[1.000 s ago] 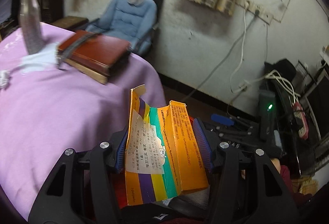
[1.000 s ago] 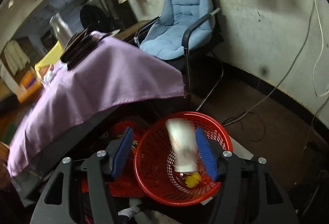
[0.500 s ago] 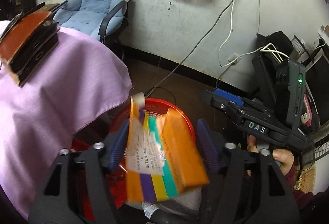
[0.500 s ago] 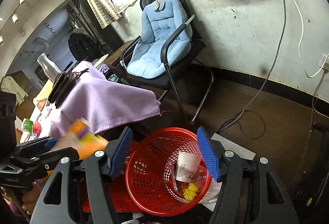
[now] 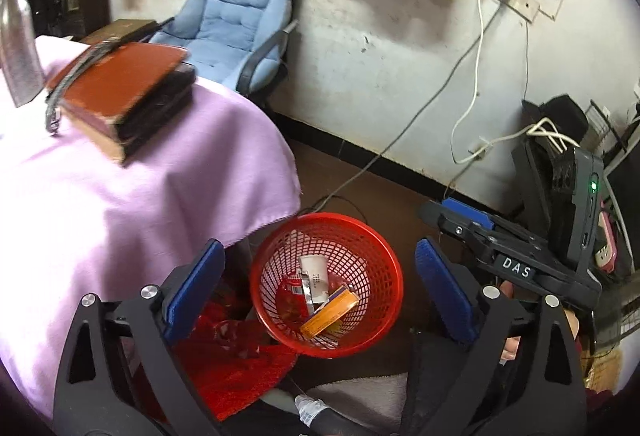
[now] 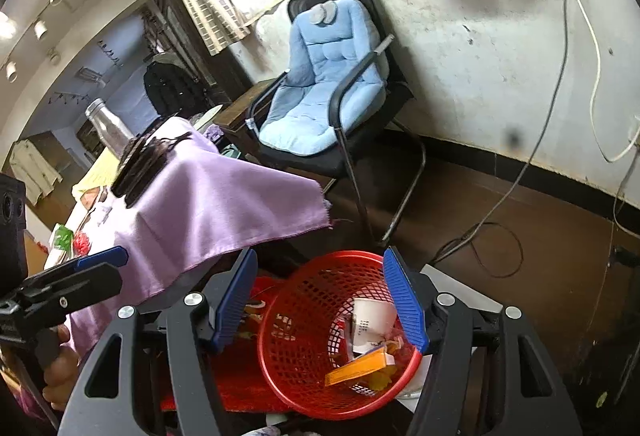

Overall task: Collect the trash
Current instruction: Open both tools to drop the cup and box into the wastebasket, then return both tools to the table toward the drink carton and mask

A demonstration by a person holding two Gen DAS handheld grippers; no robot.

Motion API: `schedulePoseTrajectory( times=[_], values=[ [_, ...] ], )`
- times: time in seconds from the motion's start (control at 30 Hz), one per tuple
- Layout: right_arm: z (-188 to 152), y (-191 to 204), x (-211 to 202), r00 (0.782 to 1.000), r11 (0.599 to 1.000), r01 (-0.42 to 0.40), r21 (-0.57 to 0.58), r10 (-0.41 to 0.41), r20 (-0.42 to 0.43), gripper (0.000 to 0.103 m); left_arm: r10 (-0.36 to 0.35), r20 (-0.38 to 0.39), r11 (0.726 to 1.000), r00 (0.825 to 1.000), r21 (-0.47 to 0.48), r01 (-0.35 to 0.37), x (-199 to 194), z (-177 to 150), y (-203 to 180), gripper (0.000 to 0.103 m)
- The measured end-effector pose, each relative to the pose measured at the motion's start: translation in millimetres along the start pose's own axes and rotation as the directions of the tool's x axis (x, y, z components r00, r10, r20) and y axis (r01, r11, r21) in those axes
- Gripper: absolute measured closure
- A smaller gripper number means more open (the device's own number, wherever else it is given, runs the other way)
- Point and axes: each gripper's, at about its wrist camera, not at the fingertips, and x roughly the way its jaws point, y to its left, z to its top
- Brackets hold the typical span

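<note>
A red mesh basket [image 5: 280,248] stands on the floor beside the table; it also shows in the right wrist view [image 6: 296,364]. In it lie an orange carton [image 5: 330,310] and a white paper cup [image 5: 316,270], both seen again in the right wrist view as the carton [image 6: 356,366] and the cup [image 6: 370,320]. My left gripper [image 5: 316,292] is open and empty above the basket. My right gripper [image 6: 322,300] is open and empty over the basket's rim; its body shows in the left wrist view [image 5: 508,256].
A table under a purple cloth [image 5: 100,196] holds a stack of brown books [image 5: 120,80] and a steel bottle [image 5: 18,48]. A blue padded chair [image 5: 236,24] stands by the wall. Cables [image 5: 400,140] trail on the floor. Red cloth [image 5: 236,364] lies beside the basket.
My left gripper swung from over the table to above the basket, opened, and the orange carton dropped into the basket. My right gripper stayed open over the basket.
</note>
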Motion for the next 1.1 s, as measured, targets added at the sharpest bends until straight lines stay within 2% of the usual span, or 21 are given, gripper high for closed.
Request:
schedulePoseTrajectory(
  times=[0.23, 0.53, 0.87, 1.1],
  values=[
    [3.9, 32.4, -14.6, 1.000, 0.997, -0.019, -0.071, 0.021, 0.022, 0.033, 0.039, 0.072, 0.999, 0.997, -0.027, -0.037, -31.9, -6.0, 10.9, 0.009],
    [7.9, 73.8, -27.5, 0.998, 0.986, -0.037, -0.162, 0.043, 0.037, 0.030, 0.107, 0.183, 0.992, 0.977, -0.089, -0.092, -82.9, -20.4, 36.5, 0.007],
    [5.8, 145.5, -29.4, 0.994, 0.953, -0.104, -0.286, 0.113, 0.015, 0.025, 0.193, 0.276, 0.971, 0.942, -0.194, -0.142, -137.8, -47.8, 74.8, 0.007],
    [-1.8, 215.9, -23.6, 0.982, 0.904, -0.184, -0.387, 0.189, -0.025, 0.022, 0.273, 0.314, 0.941, 0.909, -0.285, -0.184, -175.6, -73.6, 117.2, 0.007]
  ],
)
